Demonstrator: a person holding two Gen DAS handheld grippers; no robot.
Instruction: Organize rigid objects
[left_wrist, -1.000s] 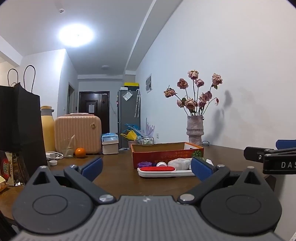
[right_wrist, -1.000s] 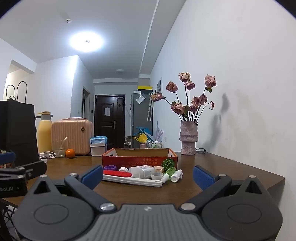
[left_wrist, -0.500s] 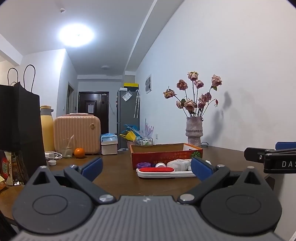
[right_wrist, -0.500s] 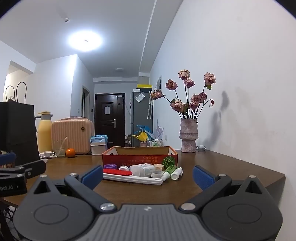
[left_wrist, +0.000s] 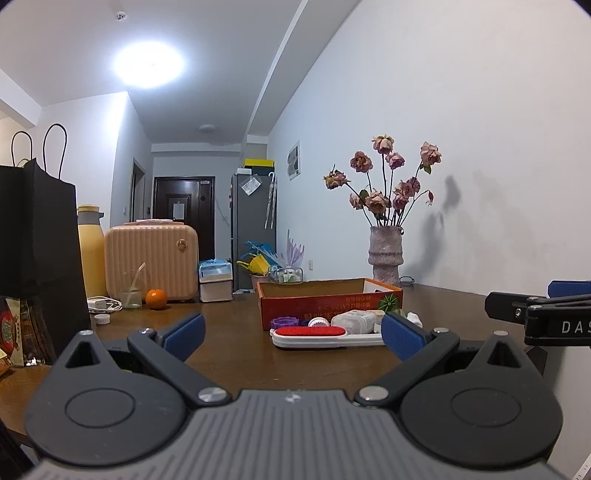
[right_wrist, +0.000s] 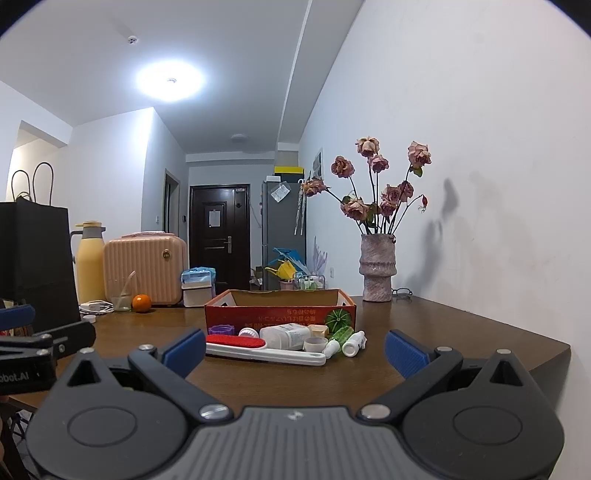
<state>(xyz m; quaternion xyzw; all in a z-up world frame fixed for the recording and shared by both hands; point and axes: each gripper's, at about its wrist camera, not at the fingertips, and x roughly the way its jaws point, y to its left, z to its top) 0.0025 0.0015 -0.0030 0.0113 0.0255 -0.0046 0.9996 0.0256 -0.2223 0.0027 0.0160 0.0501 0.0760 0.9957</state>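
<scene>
Both tools are held low over the near edge of the wooden table (right_wrist: 461, 325), and nothing is gripped by either. The left gripper (left_wrist: 293, 338) is spread wide, its blue pads (left_wrist: 184, 336) well apart with bare table seen between them. The right gripper (right_wrist: 295, 349) is likewise opened wide, with its pads (right_wrist: 406, 352) apart and empty. Beyond the fingers, a cluster of small items is laid on the table just in front of a red cardboard box (right_wrist: 280, 314). Nearest of all, a white lint brush with a red pad (right_wrist: 258, 349) is stretched flat across the front of the pile. Behind it, a white bottle (right_wrist: 286, 334) is seen lying on its side, with a purple lid (right_wrist: 219, 329) to its left and a roll of tape (right_wrist: 314, 345) to its right. Further right, a green tube (right_wrist: 340, 338) and a small white bottle (right_wrist: 354, 344) are laid side by side, pointing toward the camera. The box is left open at the top; what is inside cannot be told from this low angle. Off to the right behind it, a vase of dried roses (right_wrist: 376, 269) is stood near the wall. At the far left, an orange (right_wrist: 141, 302), a peach case (right_wrist: 146, 269) and a yellow flask (right_wrist: 89, 262) are gathered together.
</scene>
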